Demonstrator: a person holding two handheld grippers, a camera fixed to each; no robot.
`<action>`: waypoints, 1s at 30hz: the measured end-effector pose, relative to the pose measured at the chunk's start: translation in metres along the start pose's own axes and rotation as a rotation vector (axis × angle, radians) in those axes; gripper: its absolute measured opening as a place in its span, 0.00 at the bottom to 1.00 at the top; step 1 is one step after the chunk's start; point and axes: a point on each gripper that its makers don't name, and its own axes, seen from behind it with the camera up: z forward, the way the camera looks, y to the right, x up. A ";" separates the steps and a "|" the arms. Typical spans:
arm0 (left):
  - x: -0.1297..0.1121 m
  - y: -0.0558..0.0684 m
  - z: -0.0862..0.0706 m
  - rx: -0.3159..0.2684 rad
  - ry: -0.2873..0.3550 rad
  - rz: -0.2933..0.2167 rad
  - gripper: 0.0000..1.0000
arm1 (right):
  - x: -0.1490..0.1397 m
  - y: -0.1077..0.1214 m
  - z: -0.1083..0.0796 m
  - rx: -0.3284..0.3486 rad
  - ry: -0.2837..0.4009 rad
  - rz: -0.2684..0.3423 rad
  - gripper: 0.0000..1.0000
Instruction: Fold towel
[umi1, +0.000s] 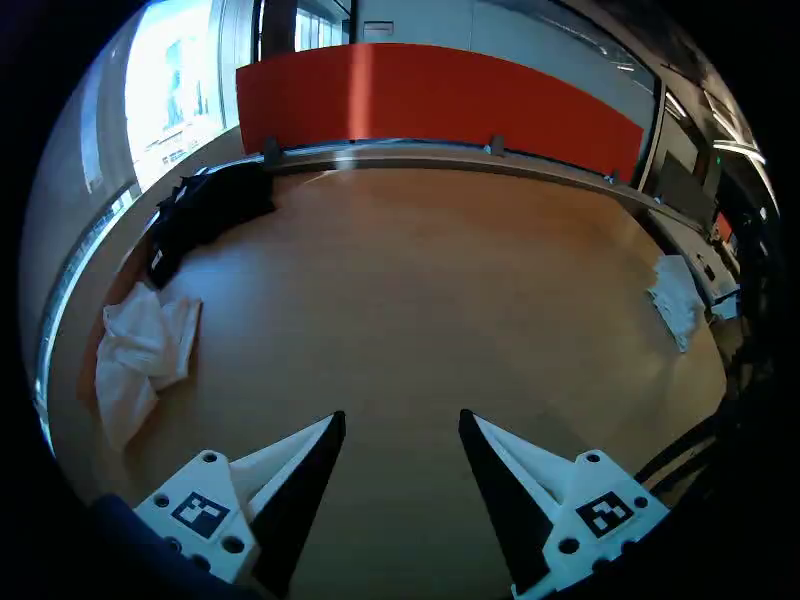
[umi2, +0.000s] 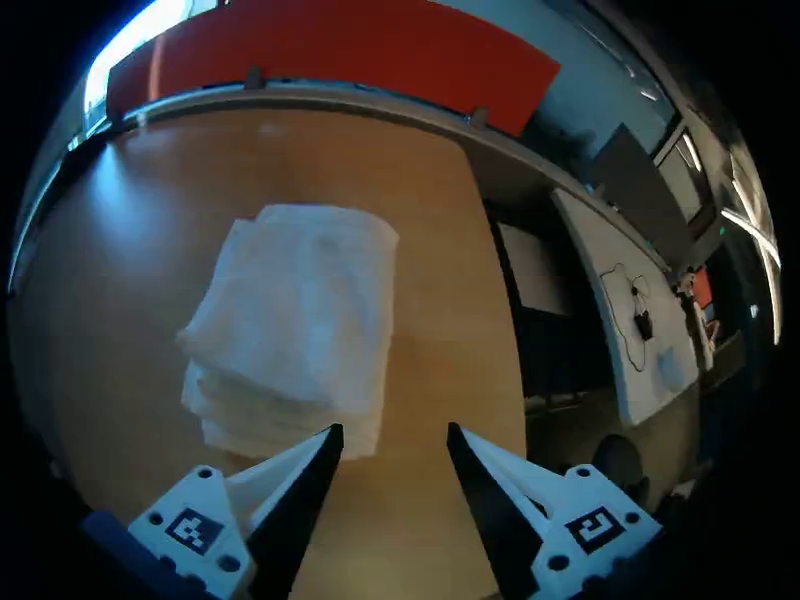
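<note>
Wooden desk runs out to an orange partition. My left tool hangs released and empty. The crumpled towel lies ahead and off to its left, its long axis roughly along the desk edge. My right tool, spread and empty too, sits just short of the folded stack. I judge my left tool is nearer the crumpled towel.
</note>
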 end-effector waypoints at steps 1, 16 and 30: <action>0.000 0.000 0.000 -0.001 0.001 0.001 0.84 | 0.003 -0.001 -0.002 -0.002 0.014 0.007 0.84; 0.013 0.000 -0.001 -0.015 0.031 0.001 0.84 | 0.055 -0.027 -0.038 0.030 0.249 0.120 0.97; 0.019 -0.004 -0.004 -0.009 0.048 -0.004 0.84 | 0.073 -0.068 -0.037 0.088 0.293 0.093 0.97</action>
